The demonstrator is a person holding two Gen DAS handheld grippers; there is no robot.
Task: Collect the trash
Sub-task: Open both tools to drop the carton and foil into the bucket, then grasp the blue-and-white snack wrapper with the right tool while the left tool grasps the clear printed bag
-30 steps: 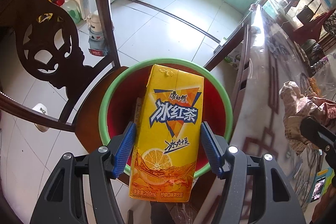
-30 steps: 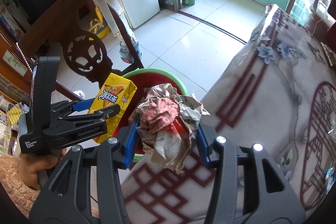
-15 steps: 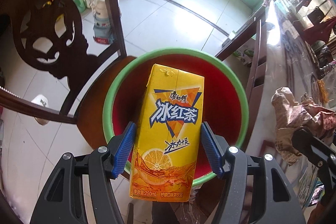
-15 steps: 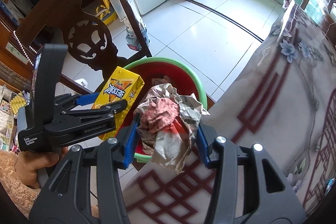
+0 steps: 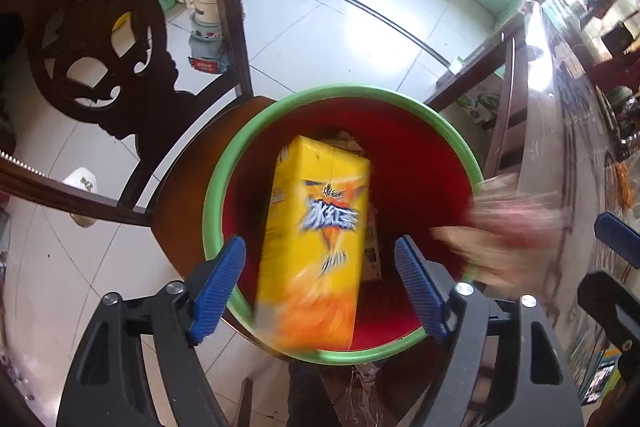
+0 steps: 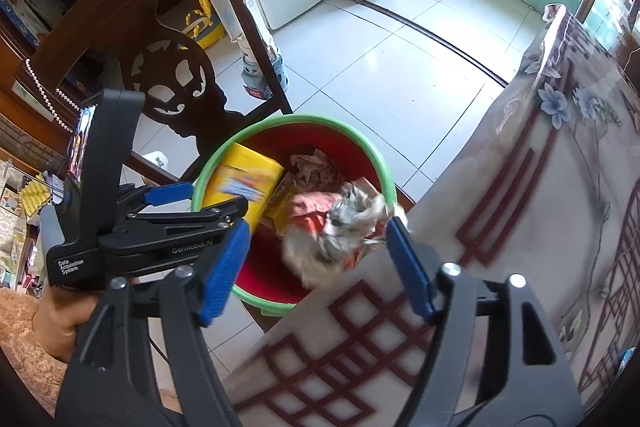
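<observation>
Left wrist view: the left tongs (image 5: 320, 281) are opening, pads clear of the blurred yellow drink carton (image 5: 316, 247) between them, low centre, over the green-rimmed red bucket (image 5: 460, 155) on a dark chair (image 5: 176, 195).

Right wrist view: the right tongs (image 6: 316, 265) are opening; the crumpled paper wad (image 6: 340, 227) hangs free above the bucket's rim beside the table (image 6: 520, 247) edge.
</observation>
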